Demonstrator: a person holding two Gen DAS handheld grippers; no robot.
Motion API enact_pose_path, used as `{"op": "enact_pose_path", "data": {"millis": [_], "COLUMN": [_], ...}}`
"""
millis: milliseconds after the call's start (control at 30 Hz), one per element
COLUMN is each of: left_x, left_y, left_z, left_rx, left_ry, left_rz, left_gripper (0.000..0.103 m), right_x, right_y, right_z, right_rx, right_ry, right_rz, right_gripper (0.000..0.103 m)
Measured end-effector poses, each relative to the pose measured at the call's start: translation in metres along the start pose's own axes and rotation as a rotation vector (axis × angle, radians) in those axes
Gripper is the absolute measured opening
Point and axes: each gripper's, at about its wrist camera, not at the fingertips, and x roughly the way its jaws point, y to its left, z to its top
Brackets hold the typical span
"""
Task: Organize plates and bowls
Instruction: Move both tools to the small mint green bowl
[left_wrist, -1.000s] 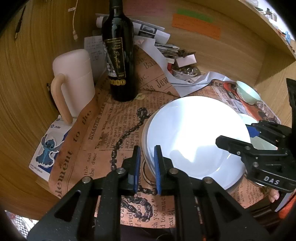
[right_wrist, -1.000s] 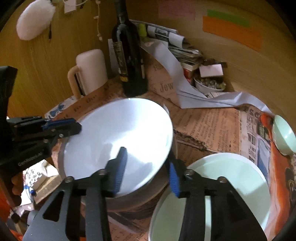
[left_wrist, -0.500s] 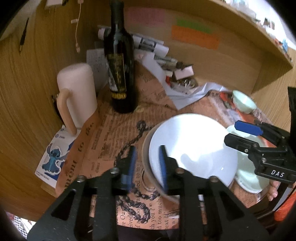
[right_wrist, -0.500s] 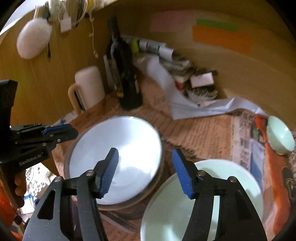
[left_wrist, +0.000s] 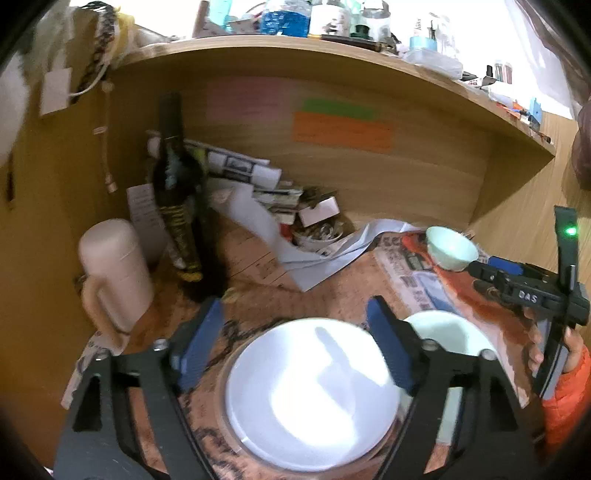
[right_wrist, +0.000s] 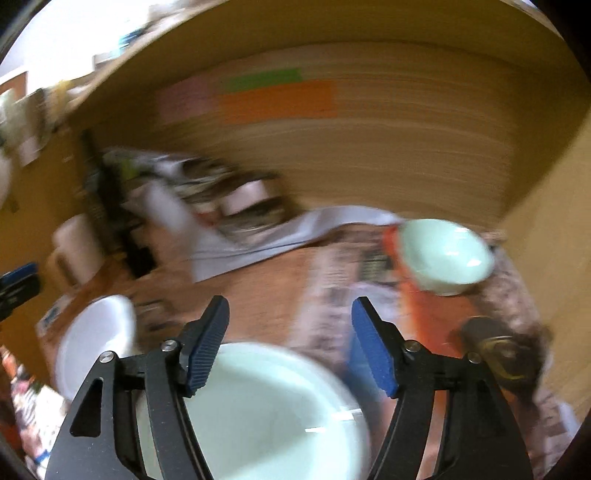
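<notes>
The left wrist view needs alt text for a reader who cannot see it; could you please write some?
A round white ceramic plate lies on a brown newsprint-patterned table cover, below the left gripper, whose blue-padded jaws are opening with nothing between them. Behind stand a dark glass wine bottle and a cream plastic mug; a pale green bowl sits far right.

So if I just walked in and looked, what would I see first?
Probably the big shiny white plate, right in front, below the left claw, whose jaws are opening with nothing between them. Then the tall dark bottle standing at the back left beside a cream mug. Over on the right sits a little pale green bowl on the newspaper.
</notes>
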Motion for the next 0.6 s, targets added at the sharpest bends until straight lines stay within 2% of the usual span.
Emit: {"op": "enact_pose_path", "data": {"millis": [300, 467, 533, 600], "left_x": [0.05, 0.078, 0.087, 0.095], "left_y": [-0.035, -0.047, -0.052, -0.055], "left_z": [0.025, 0.036, 0.041, 0.044], "left_rx": [0.024, 0.016, 0.02, 0.029], "left_ry": [0.056, 0.114, 0.124, 0.131], "left_rz": [-0.048, -0.082, -0.084, -0.077], "left_gripper": [0.086, 0.086, 0.086, 0.086], "right_x": [0.037, 0.067, 0.079, 0.093], "right_y": [-0.115, -0.157, -0.168, -0.181], "right_z": [0.019, 0.022, 0.021, 0.021], "right_rx": [0.201, 0.263, 0.292, 0.323], "right_ry": [0.044, 0.103, 0.133, 0.168], "right_rz": [-0.223, -0.299, -0.303, -0.297], "right_gripper": [0.068, 0.067, 0.067, 0.061]}}
